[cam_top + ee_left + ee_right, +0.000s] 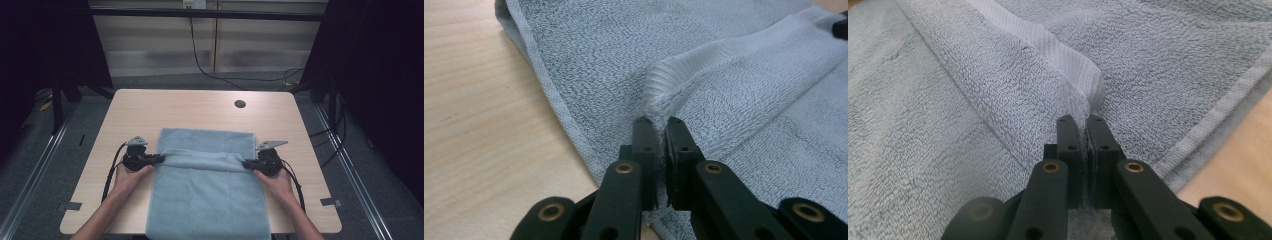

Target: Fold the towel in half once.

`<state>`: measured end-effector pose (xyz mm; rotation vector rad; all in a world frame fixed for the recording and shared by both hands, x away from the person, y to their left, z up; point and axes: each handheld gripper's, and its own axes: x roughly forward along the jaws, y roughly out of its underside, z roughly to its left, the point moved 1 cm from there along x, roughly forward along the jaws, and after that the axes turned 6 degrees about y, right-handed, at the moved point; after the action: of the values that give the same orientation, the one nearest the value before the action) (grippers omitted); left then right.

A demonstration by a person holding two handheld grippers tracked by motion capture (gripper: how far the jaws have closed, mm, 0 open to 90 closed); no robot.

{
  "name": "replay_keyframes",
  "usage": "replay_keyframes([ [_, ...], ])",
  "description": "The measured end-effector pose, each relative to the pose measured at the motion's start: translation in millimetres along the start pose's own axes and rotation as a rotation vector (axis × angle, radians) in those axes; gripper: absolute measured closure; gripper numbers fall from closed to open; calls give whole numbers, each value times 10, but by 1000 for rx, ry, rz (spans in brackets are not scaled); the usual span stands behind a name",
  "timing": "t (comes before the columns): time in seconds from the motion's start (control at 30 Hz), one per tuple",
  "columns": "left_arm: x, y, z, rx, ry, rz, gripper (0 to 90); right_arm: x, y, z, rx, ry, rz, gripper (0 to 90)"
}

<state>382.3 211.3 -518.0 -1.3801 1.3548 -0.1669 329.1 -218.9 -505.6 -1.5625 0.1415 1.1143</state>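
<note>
A pale blue towel [207,192] is lying on the light wooden table [150,107], running from the middle of the tabletop down to the near edge at 6 o'clock, where it is hanging over the rim. Its far end is folded back over itself, and the folded hem is stretching as a raised ridge straight across the cloth from 9 o'clock to 3 o'clock.

In the high view the left gripper [159,158] is sitting at the 9 o'clock end of that ridge, carried by the person's left hand [129,176], with its black cable looping away toward 7 o'clock. The right gripper [246,163] is sitting at the 3 o'clock end, carried by the right hand [277,181], its cable trailing toward 5 o'clock. Each is wearing a grey three-cornered plate on top.

In the left gripper view the left gripper's jaws are standing nearly together, pinching the ribbed hem of the towel [724,100], which is rising from the tips and arching toward 2 o'clock; bare table [479,130] is showing at 9 o'clock. In the right gripper view the right gripper's jaws are likewise clamped narrow on the hem of the towel [973,100], the ribbed band climbing from the tips toward 11 o'clock, with a strip of table [1243,150] at 4 o'clock.

A small dark round hole [240,104] is sitting in the tabletop at 1 o'clock, well apart from the towel.
</note>
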Motion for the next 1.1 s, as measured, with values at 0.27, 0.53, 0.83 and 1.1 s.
replay_keyframes([
  [0.27,80,-157,129,-6,-33,23,853,137,-140,-98,0,37,-9,872],
  [0.53,181,-331,225,0,-92,48,853,279,-262,-221,31,49,-34,873],
  [0.83,292,-485,383,0,-128,48,853,429,-424,-338,72,97,-34,873],
  [1.1,318,-560,482,-20,-120,37,853,542,-564,-380,68,170,-32,873],
])
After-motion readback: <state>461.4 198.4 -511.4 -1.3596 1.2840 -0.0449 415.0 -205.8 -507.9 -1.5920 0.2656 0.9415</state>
